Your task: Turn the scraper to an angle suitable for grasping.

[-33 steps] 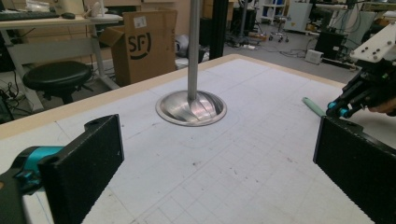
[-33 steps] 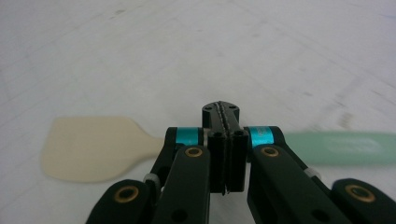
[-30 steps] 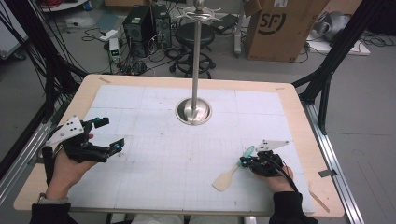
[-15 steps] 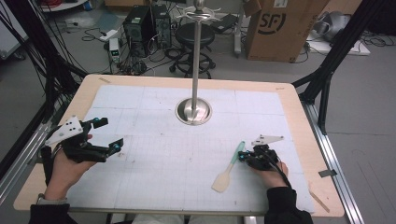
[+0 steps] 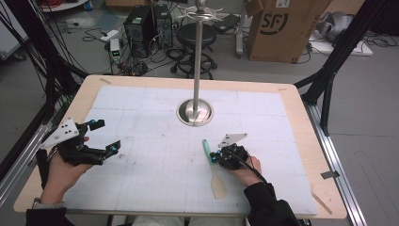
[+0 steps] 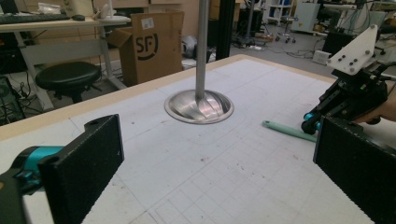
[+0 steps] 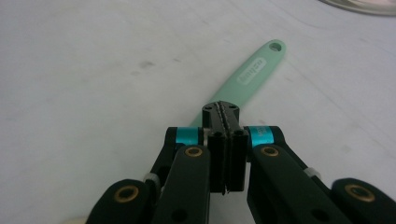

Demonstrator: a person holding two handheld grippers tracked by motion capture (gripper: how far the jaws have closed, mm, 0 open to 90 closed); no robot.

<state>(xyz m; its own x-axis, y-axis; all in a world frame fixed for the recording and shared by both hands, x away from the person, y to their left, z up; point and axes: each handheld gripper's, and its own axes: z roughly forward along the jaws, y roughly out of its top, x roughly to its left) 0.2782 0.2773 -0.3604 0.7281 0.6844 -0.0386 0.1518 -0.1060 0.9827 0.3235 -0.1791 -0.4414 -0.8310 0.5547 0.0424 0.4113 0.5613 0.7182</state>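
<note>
The right tool [image 5: 212, 157] is seen to have shifted from its place a second ago, nearer the desk's right edge, towards the middle of the near half of the desk [image 5: 291, 113]. Its jaws are now pressed together, with the mint-green handle of a spatula [image 5: 214, 167] passing under or between them; whether the handle is truly gripped cannot be told. The spatula has been carried along and turned: it is now laid almost straight from the near edge towards the steel stand [image 5: 195, 112], pale blade nearest the person, and it appears to rest on the white mat. The left tool [image 5: 104, 137] is held with jaws spread wide, empty, by the left edge, unmoved. A pick-up of the spatula is judged to be under way.
</note>
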